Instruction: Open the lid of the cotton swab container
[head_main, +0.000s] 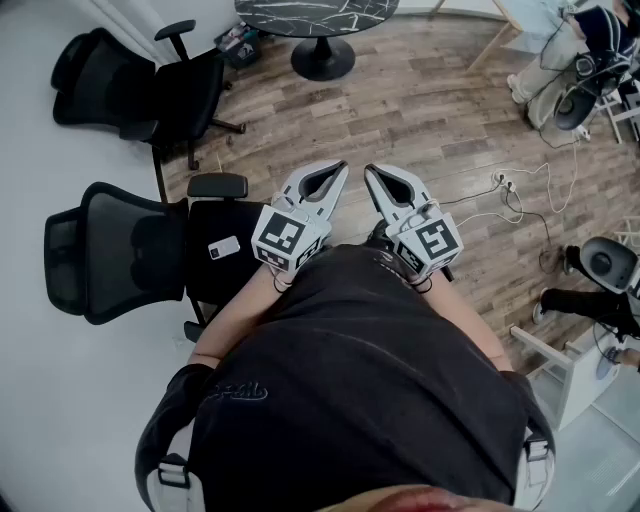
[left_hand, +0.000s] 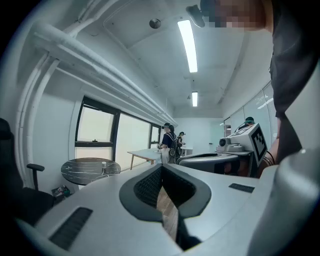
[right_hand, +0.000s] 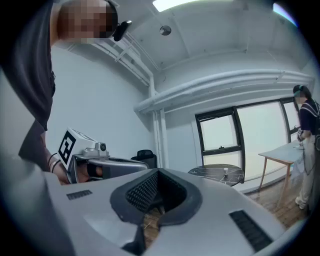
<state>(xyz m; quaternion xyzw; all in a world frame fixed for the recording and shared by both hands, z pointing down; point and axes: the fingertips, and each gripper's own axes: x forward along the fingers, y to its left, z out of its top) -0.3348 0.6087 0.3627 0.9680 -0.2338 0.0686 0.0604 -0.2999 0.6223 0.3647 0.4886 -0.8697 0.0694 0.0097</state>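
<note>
No cotton swab container can be made out for certain. A small white object stands on the round marble table; it is too small to tell what it is. In the head view my left gripper and right gripper are held side by side before my dark shirt, above the wooden floor. Both are shut, and nothing is between the jaws. In the left gripper view the left gripper points level into the room, and the right gripper does the same in its own view.
Two black office chairs stand at the left, and a phone lies on the nearer seat. The round marble table is far ahead. Cables and a power strip lie on the floor at right. People stand by a white table.
</note>
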